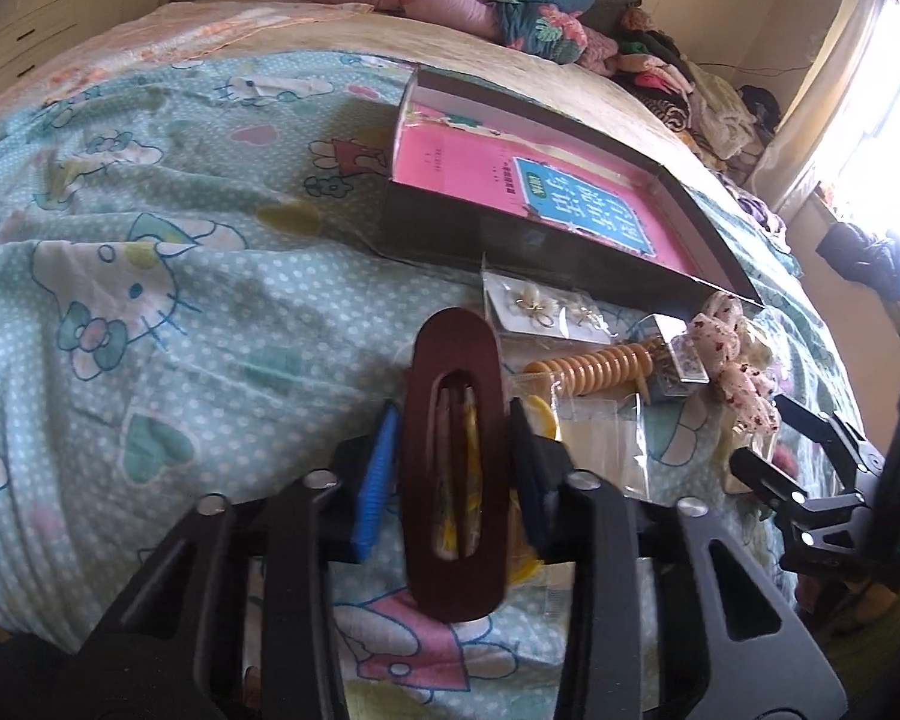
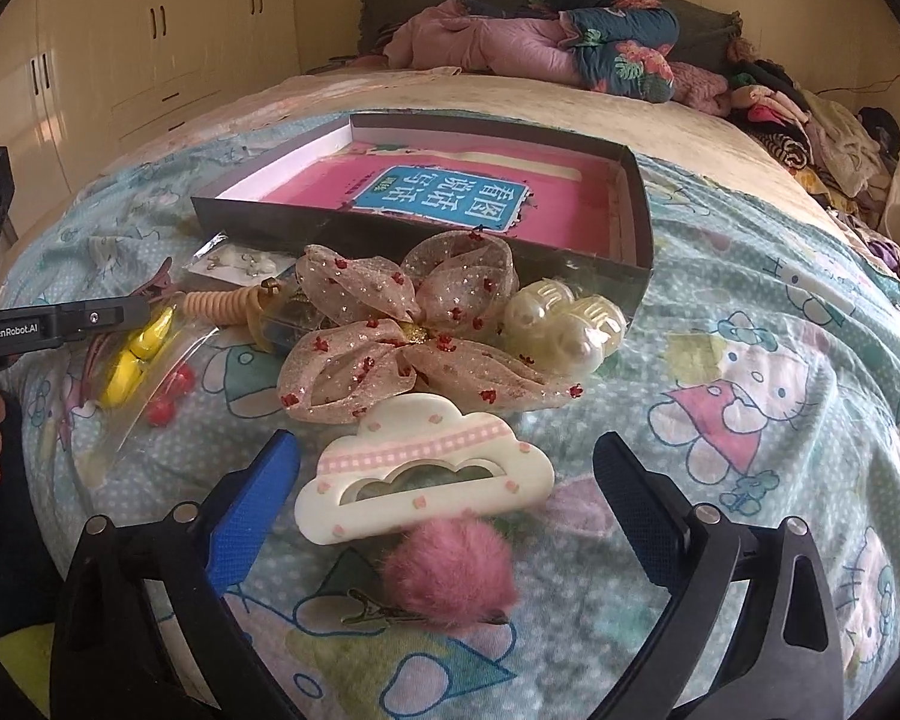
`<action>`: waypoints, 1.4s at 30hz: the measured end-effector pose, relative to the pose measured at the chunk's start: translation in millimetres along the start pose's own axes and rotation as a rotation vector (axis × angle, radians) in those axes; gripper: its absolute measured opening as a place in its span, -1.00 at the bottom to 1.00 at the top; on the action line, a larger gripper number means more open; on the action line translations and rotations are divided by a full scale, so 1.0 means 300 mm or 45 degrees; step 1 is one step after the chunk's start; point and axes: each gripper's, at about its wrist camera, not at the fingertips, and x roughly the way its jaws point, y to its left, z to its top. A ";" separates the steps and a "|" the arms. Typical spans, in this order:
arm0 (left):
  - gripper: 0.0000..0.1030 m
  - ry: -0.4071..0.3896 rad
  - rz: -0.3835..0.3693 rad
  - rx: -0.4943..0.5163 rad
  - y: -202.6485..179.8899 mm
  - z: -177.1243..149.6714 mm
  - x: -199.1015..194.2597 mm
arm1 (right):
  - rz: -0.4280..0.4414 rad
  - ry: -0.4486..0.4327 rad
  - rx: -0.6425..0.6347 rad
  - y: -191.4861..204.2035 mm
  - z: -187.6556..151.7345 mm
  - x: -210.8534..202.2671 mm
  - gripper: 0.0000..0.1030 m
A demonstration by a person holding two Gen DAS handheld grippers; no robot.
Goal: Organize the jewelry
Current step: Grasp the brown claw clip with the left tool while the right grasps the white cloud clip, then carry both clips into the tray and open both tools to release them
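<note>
Right wrist: bow (image 2: 408, 330) behind cloud clip (image 2: 426, 474)

Yellow item (image 1: 525, 570) mostly behind brown hair clip (image 1: 453, 468)

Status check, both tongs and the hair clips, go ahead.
Left tongs shut on brown oval clip. Right tongs open around cloud clip, not gripping. Pink pompom touching it.

free: bedspread (image 2: 750, 312) right | blocked: bow (image 2: 402, 324), box (image 2: 426, 234) ahead
</note>
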 end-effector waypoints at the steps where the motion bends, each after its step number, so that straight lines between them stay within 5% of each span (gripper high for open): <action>1: -0.51 0.003 -0.001 0.010 -0.004 0.004 0.003 | 0.012 0.013 0.000 -0.001 0.000 0.008 0.55; 3: -0.51 0.006 -0.009 0.015 -0.006 0.009 0.005 | 0.037 0.034 0.000 0.002 -0.001 0.020 0.42; 12: -0.52 -0.078 0.016 0.055 -0.026 0.043 -0.068 | 0.052 -0.034 0.035 -0.014 0.001 -0.037 0.41; 28: -0.51 -0.186 0.009 0.148 -0.136 0.193 -0.077 | -0.084 -0.185 0.149 -0.184 0.090 -0.235 0.41; 42: -0.51 -0.198 0.070 0.197 -0.173 0.338 0.051 | -0.059 -0.235 0.153 -0.190 0.294 -0.137 0.41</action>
